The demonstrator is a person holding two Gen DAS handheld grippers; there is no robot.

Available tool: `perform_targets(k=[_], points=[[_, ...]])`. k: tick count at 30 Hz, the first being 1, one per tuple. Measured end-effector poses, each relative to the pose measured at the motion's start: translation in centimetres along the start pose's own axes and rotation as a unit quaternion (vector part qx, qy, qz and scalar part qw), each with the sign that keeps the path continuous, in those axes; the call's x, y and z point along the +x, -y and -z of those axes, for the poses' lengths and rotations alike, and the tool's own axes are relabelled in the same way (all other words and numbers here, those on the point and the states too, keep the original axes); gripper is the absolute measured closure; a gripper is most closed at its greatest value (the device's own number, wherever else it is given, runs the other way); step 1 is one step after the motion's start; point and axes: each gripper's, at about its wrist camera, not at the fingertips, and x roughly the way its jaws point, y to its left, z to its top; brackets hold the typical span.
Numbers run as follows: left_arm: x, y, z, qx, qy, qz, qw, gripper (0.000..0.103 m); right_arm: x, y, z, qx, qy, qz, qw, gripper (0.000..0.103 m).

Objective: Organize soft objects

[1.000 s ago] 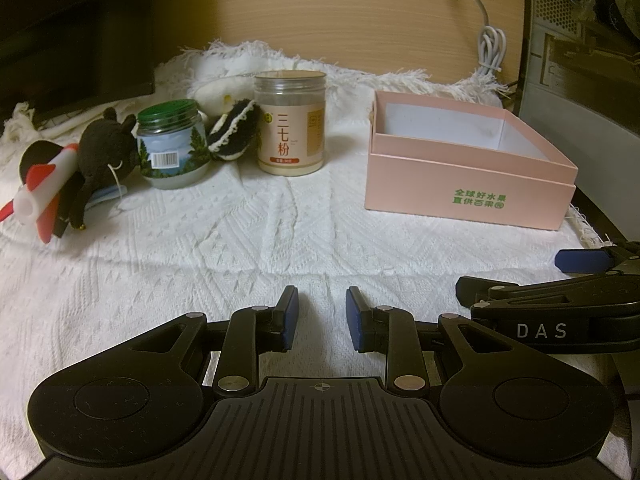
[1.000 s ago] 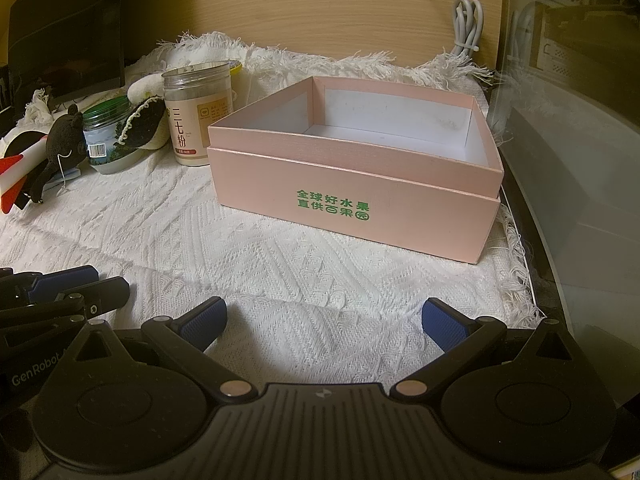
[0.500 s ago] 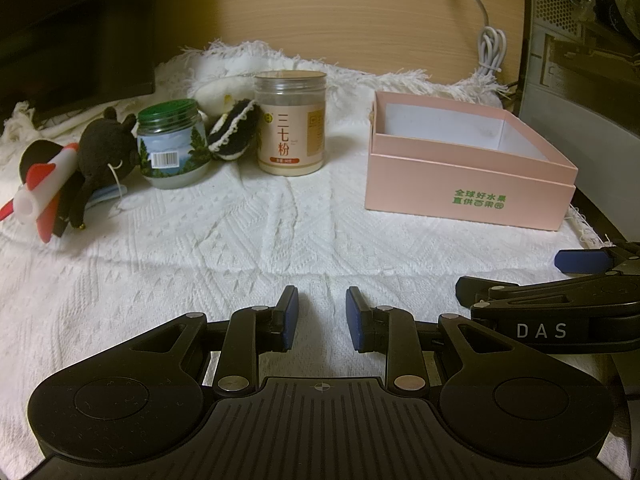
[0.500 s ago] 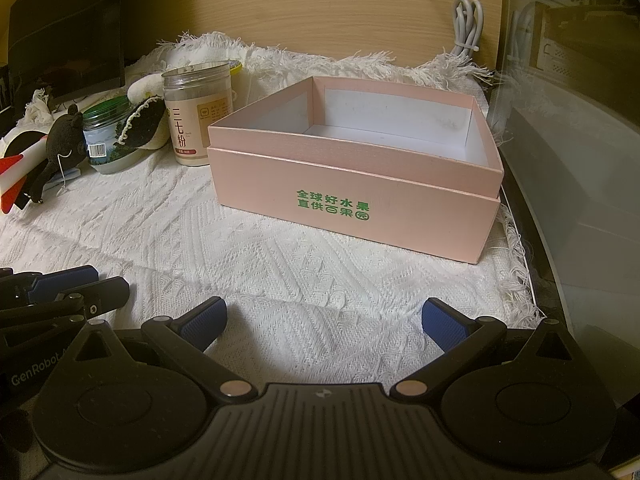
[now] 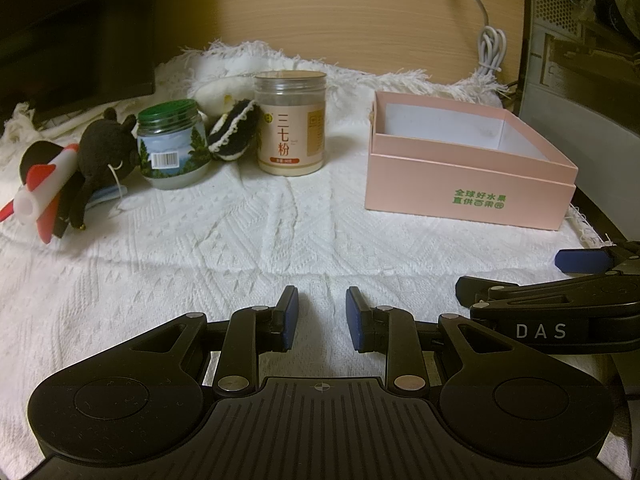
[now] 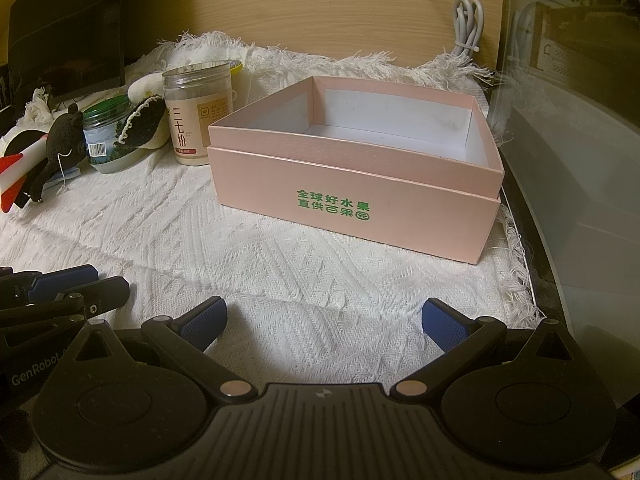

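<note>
Black plush (image 5: pixel 105 148) far left of pink box (image 5: pixel 468 196), beside green-lid jar (image 5: pixel 172 148). Left gripper (image 5: pixel 318 312) nearer, jaws narrowly apart, empty. Right gripper (image 6: pixel 324 320) faces box, jaws wide, empty.

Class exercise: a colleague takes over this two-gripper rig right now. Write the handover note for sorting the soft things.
Left gripper: jaws narrowly apart, nothing between them, over the white cloth.
Right gripper: wide open, empty, facing the pink box.
Soft things: black plush, red-and-white rocket toy and black-and-white plush sit at far left among the green-lidded jar and the tall powder jar.
Done: nothing; the box looks empty.
Left: probably move each soft toy into the box, leaving the jars.
</note>
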Motion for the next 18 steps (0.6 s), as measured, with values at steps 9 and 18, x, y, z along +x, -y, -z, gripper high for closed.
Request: perform_targets(k=[9, 18], points=[[0.0, 0.0, 0.0, -0.003, -0.001, 0.002, 1.0000, 0.075, -0.1, 0.2, 0.0, -0.001, 0.000, -0.001, 1.000, 0.000], [0.1, -2.0, -1.7, -0.036, -0.051, 0.028, 0.9977, 0.080, 0.3, 0.6, -1.4, -0.012, -0.059, -0.017, 0.998, 0.000]])
